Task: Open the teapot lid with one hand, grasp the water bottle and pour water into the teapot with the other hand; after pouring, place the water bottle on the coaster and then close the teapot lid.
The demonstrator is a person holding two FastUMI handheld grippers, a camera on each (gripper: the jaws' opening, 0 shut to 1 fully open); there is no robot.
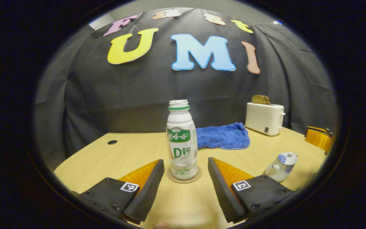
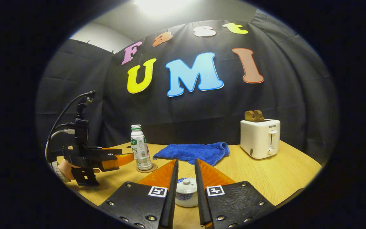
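Both tongs empty: left tongs (image 1: 186, 178) gape around bottle (image 1: 182, 140); right tongs (image 2: 186, 184) narrow over teapot lid (image 2: 186, 187).

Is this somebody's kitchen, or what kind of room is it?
Probably not a real kitchen: more like a practice booth set up like one. A black cloth wall hangs behind a wooden table holding a toaster, a teapot and a water bottle.

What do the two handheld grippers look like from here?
Left gripper: two wedge-shaped ribbed fingers on black bolted plates, each carrying a square black-and-white marker. Right gripper is built the same. In the right gripper view, the left gripper has a black body, upright mast and looping cables.
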